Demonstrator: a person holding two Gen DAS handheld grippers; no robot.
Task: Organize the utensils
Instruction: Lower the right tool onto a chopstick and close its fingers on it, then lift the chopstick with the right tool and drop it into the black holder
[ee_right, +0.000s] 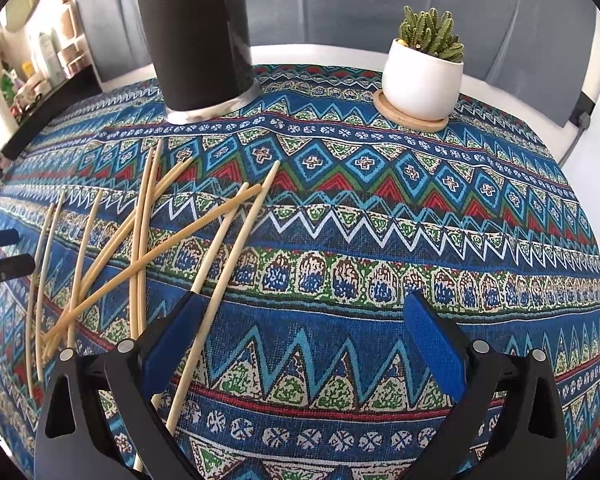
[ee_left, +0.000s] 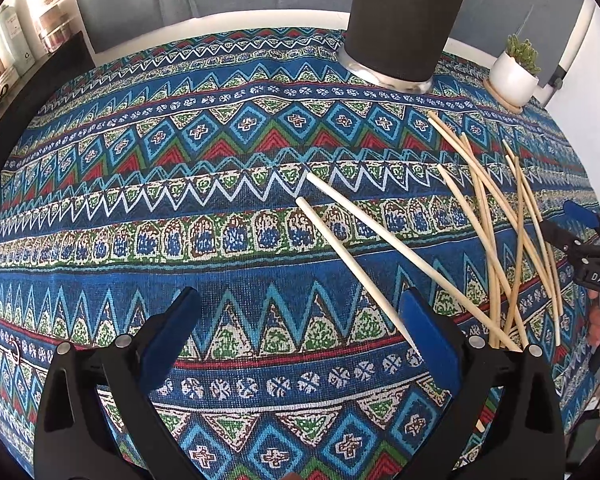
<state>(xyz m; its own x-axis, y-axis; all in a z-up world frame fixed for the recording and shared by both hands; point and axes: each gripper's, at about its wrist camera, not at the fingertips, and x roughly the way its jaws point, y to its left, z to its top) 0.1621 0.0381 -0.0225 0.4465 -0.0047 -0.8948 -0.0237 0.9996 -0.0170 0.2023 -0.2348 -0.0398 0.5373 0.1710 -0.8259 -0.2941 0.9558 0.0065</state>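
Observation:
Several pale wooden chopsticks (ee_left: 496, 240) lie in a loose crossed pile on the patterned tablecloth (ee_left: 180, 200); in the right wrist view the pile (ee_right: 140, 248) is at the left. A tall black cylindrical holder (ee_left: 404, 20) stands at the back; it also shows in the right wrist view (ee_right: 198, 36). My left gripper (ee_left: 300, 336) is open and empty just left of the pile, two chopsticks reaching past its right finger. My right gripper (ee_right: 308, 340) is open and empty, two chopsticks passing by its left finger (ee_right: 172, 340). The right gripper also shows at the edge of the left wrist view (ee_left: 580, 236).
A small cactus in a white pot (ee_right: 422, 76) sits on a wooden coaster at the back right. The white table edge (ee_right: 308, 54) runs behind the cloth. Shelves with bottles (ee_left: 16, 40) stand far left.

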